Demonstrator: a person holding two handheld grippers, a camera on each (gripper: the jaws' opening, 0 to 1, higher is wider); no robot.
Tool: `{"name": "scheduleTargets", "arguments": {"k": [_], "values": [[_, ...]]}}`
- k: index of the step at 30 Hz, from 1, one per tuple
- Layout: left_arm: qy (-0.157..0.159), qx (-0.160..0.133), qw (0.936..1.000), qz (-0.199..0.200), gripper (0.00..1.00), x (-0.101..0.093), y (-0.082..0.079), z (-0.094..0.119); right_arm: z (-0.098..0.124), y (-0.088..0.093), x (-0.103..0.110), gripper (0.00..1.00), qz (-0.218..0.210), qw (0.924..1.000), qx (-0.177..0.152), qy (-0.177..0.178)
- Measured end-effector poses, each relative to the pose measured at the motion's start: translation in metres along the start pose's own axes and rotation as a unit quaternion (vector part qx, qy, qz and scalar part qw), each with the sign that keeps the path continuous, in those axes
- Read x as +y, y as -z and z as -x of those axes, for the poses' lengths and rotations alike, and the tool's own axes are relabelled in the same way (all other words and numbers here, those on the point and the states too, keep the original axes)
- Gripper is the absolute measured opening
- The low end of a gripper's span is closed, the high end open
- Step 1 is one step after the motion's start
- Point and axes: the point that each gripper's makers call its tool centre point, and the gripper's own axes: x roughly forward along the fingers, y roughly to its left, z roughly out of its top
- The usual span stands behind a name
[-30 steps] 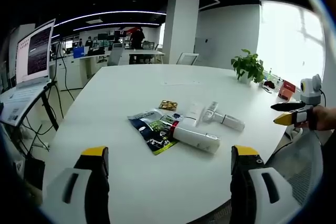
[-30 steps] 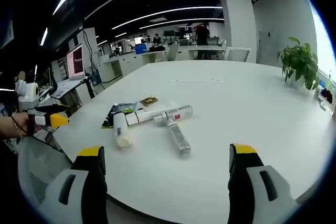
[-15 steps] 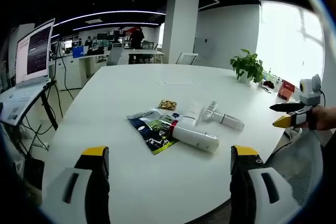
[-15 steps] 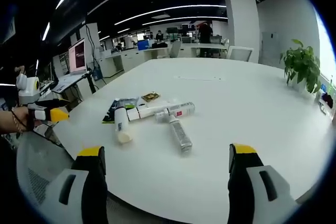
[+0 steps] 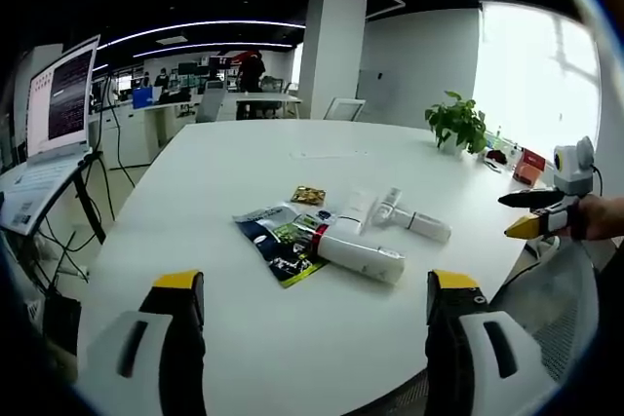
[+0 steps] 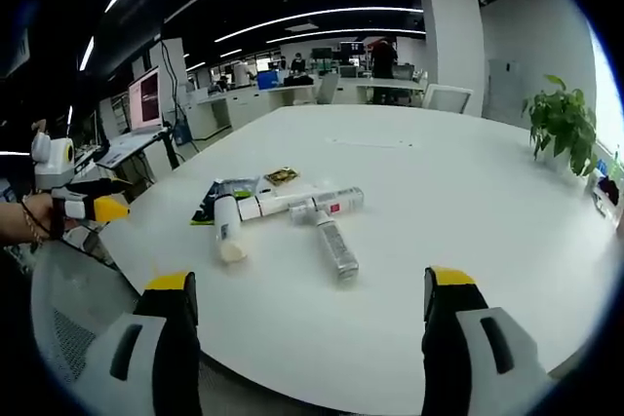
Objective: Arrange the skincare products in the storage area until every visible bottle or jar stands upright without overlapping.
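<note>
Left gripper (image 5: 304, 301): jaws spread wide, holding nothing, above near table edge.
Right gripper (image 6: 310, 301): jaws spread wide, holding nothing.
Skincare products (image 5: 363, 231): clustered mid-table (image 5: 244, 153), all lying flat.
White tube (image 6: 227, 229): on its side, beside sachet (image 6: 216, 201).
Clear bottle (image 6: 335, 246): lying flat.

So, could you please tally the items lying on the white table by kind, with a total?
Bottles or tubes lying flat: 4 (red-collared bottle, long white tube, red-labelled bottle, grey tube)
Dark printed sachet: 1
Small gold packet: 1
Total: 6
</note>
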Motion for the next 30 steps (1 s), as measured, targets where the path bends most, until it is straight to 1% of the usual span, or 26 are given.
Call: {"name": "scheduleTargets", "arguments": {"k": [5, 7, 9, 11, 13, 15, 19, 20, 24, 28, 30], "values": [[0.002, -0.002, 1.0, 0.001, 0.87, 0.001, -0.001, 0.0, -0.005, -0.001, 0.003, 0.97, 0.006, 0.9999, 0.007, -0.009], [0.004, -0.003, 1.0, 0.003, 0.86, 0.0, -0.001, -0.001, -0.007, -0.003, 0.005, 0.96, 0.013, 0.9997, 0.003, -0.018], [0.005, -0.001, 1.0, 0.005, 0.86, 0.0, 0.0, -0.001, -0.009, 0.0, 0.008, 0.95, 0.026, 0.9991, 0.013, -0.032], [0.007, -0.002, 1.0, 0.007, 0.87, -0.001, -0.001, -0.001, -0.012, 0.003, 0.01, 0.93, 0.028, 0.9985, 0.026, -0.04], [0.007, -0.01, 0.9999, 0.01, 0.88, 0.0, -0.004, -0.001, -0.013, 0.002, 0.01, 0.93, 0.03, 0.9983, 0.026, -0.042], [0.003, -0.016, 0.9998, 0.006, 0.87, 0.0, -0.007, 0.0, -0.016, -0.001, 0.012, 0.93, 0.034, 0.9979, 0.026, -0.047], [0.004, -0.009, 0.9999, 0.008, 0.87, -0.002, -0.004, 0.0, -0.02, -0.01, 0.019, 0.95, 0.04, 0.9969, 0.027, -0.063], [0.003, -0.009, 0.9999, 0.007, 0.87, -0.001, -0.004, 0.0, -0.023, -0.016, 0.023, 0.95, 0.05, 0.996, 0.024, -0.07], [0.001, -0.008, 1.0, 0.006, 0.88, 0.002, -0.003, -0.001, -0.032, -0.023, 0.029, 0.93, 0.059, 0.9945, 0.025, -0.083], [0.003, -0.004, 1.0, 0.006, 0.87, 0.001, -0.002, 0.0, -0.042, -0.025, 0.034, 0.91, 0.065, 0.9933, 0.028, -0.091], [0.004, -0.004, 1.0, 0.005, 0.87, 0.0, -0.002, 0.0, -0.045, -0.025, 0.039, 0.88, 0.068, 0.9921, 0.038, -0.098]]}}
